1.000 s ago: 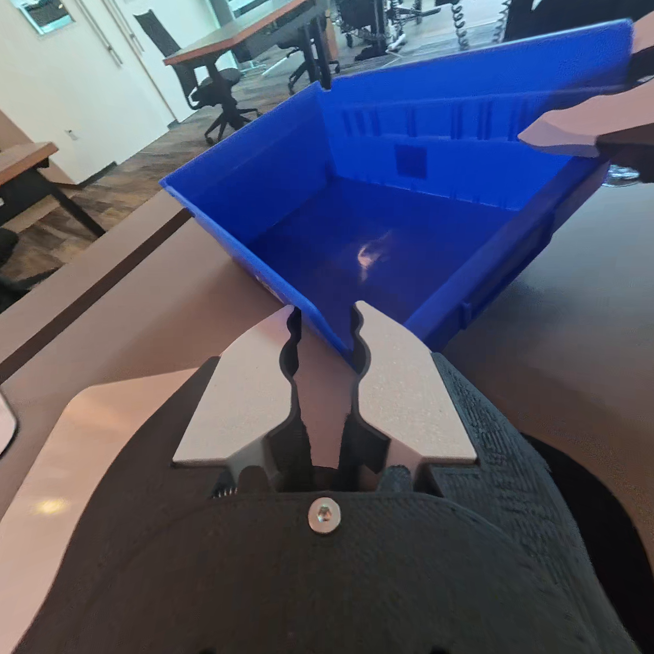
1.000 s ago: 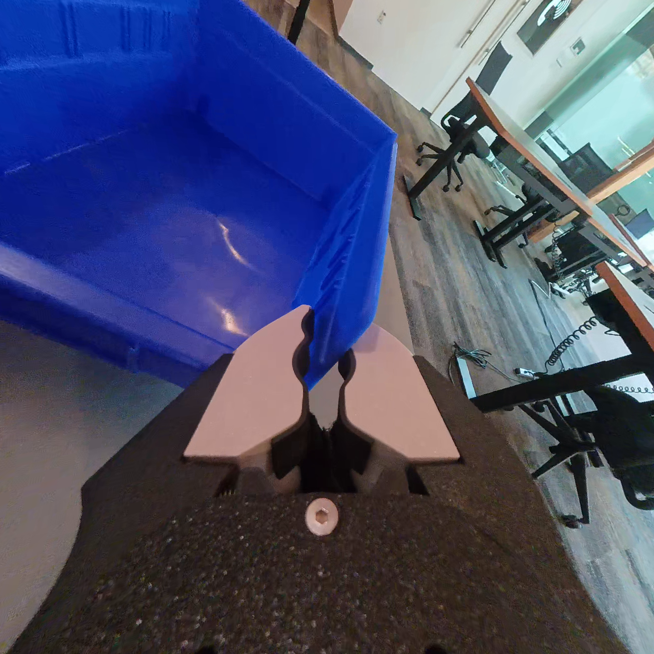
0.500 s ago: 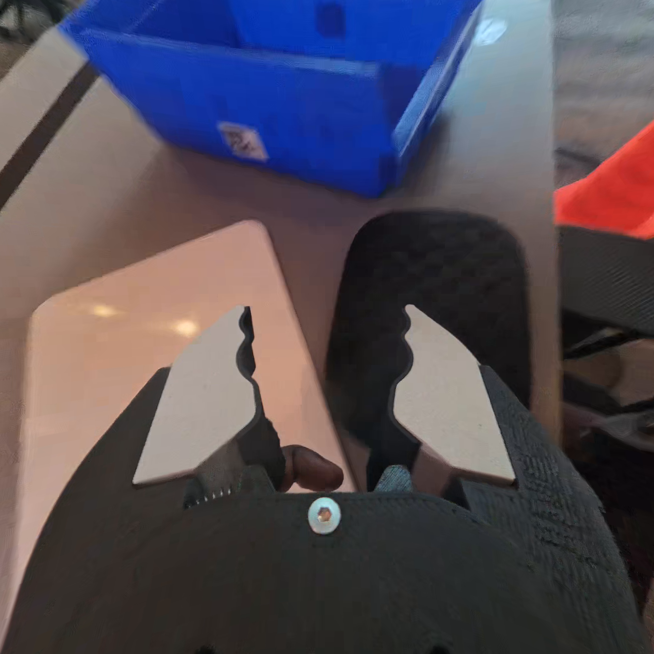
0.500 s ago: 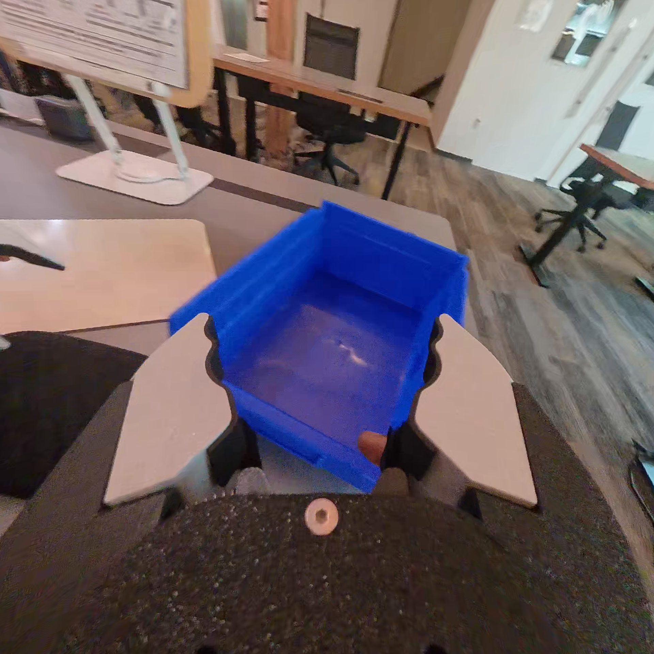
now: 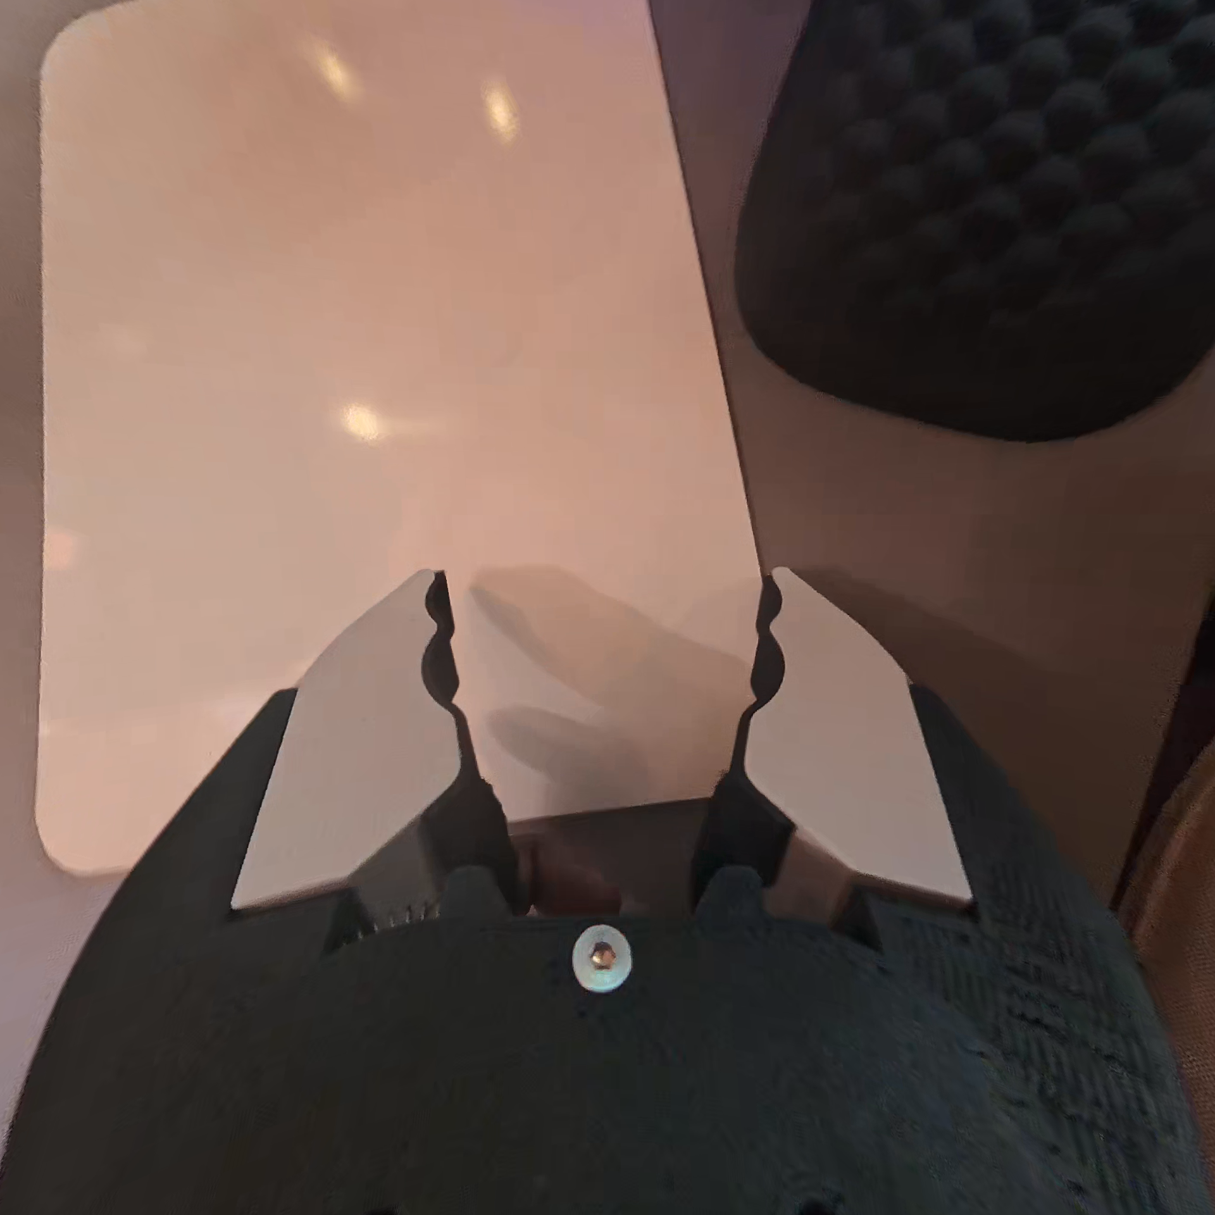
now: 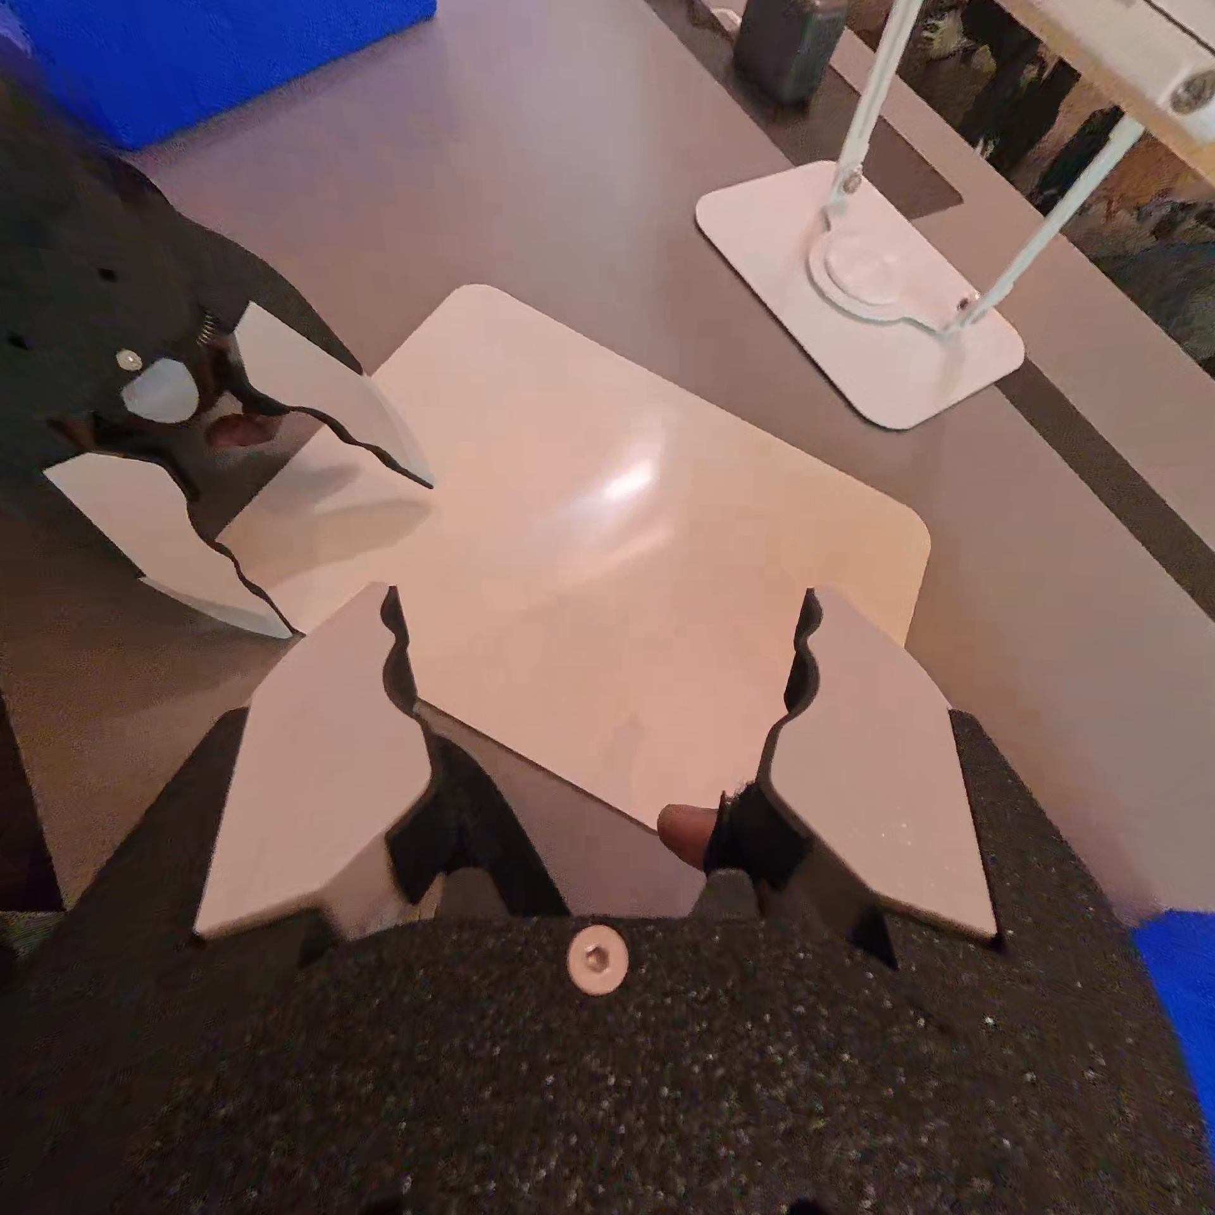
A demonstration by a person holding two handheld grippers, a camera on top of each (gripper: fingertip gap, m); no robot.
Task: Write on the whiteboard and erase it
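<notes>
A small blank whiteboard (image 5: 368, 394) lies flat on the grey-brown table; it also shows in the right wrist view (image 6: 592, 526). My left gripper (image 5: 605, 578) is open and empty, held just above the board's near right corner. It shows from the side in the right wrist view (image 6: 355, 559). My right gripper (image 6: 601, 595) is open and empty, hovering over the board's near edge. No marker or eraser is in view.
A black textured pad (image 5: 999, 217) lies on the table right of the board. A blue bin (image 6: 197, 59) stands at the far left. A white lamp-style stand (image 6: 861, 296) has its base beyond the board. A dark object (image 6: 786, 46) stands at the back.
Both grippers have let go of the blue bin's rim, opened wide and swung away from it. They now point down over the whiteboard.
</notes>
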